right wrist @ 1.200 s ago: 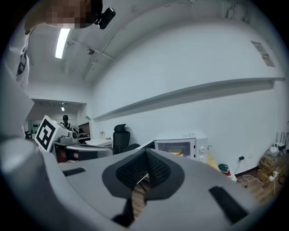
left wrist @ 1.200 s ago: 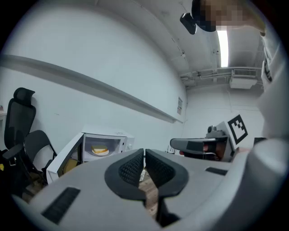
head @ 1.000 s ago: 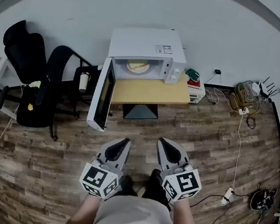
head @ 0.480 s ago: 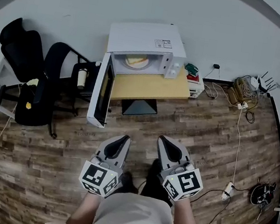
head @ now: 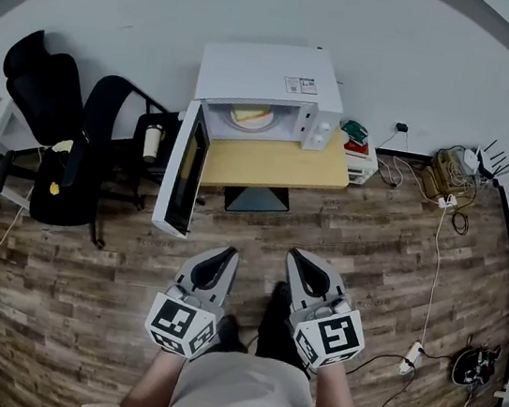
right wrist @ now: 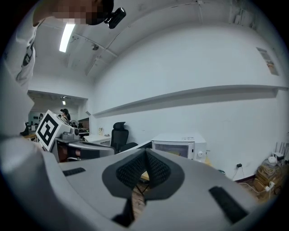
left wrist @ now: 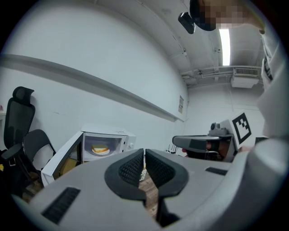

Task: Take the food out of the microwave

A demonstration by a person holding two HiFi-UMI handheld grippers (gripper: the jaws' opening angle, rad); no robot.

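Food [head: 250, 115], a pale yellow slab on a round white plate [left wrist: 100, 153], is seen inside the boxy white microwave [head: 266, 74]. Left of the microwave, black padded chairs [head: 40, 85] are noted. The flat glazed door [head: 184, 168] is swung open at the microwave's left edge. Beneath the microwave, a smooth tan tabletop [head: 279, 165] is recorded. Well in front of the microwave, over plank-grained flooring [head: 389, 256], the left gripper [head: 226, 254] and right gripper [head: 297, 255] are held side by side, ribbed black pads pressed together, nothing clamped.

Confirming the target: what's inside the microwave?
A plate with yellowish food on it, seen past the open door. The food covers the plate's middle; the cavity's corners are too small to check.
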